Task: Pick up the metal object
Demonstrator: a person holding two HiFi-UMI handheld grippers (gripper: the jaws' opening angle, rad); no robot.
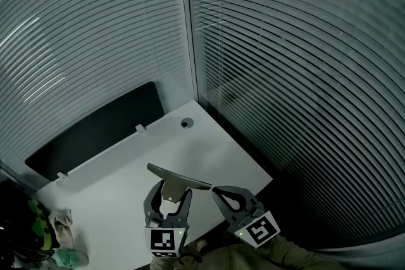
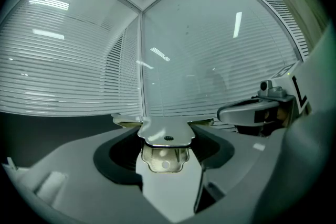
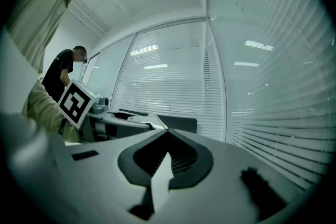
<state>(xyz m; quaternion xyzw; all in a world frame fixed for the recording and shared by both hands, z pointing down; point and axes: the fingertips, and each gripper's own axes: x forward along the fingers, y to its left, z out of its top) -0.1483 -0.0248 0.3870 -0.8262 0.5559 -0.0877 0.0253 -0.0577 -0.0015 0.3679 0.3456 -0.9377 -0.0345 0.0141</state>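
The metal object [image 1: 179, 177], a flat T-shaped piece with a long curved bar on top, hangs a little above the white table [image 1: 107, 193]. My left gripper [image 1: 172, 191] is shut on its stem. In the left gripper view the shiny plate [image 2: 157, 132] with a small hole sits squarely between the two jaws, its bar lying across their tips. My right gripper [image 1: 219, 192] hovers just to the right of the bar with its jaws shut and nothing in them. In the right gripper view its fingertips [image 3: 167, 134] meet, and the metal object [image 3: 143, 120] shows beyond to the left.
Slatted blinds [image 1: 285, 73] close in the table's far and right sides. A black panel [image 1: 95, 129] stands along the back left edge, and a cable hole [image 1: 185, 124] sits near the far corner. Cloth and green items [image 1: 57, 234] lie at the lower left. A person [image 3: 62, 73] stands off to the side.
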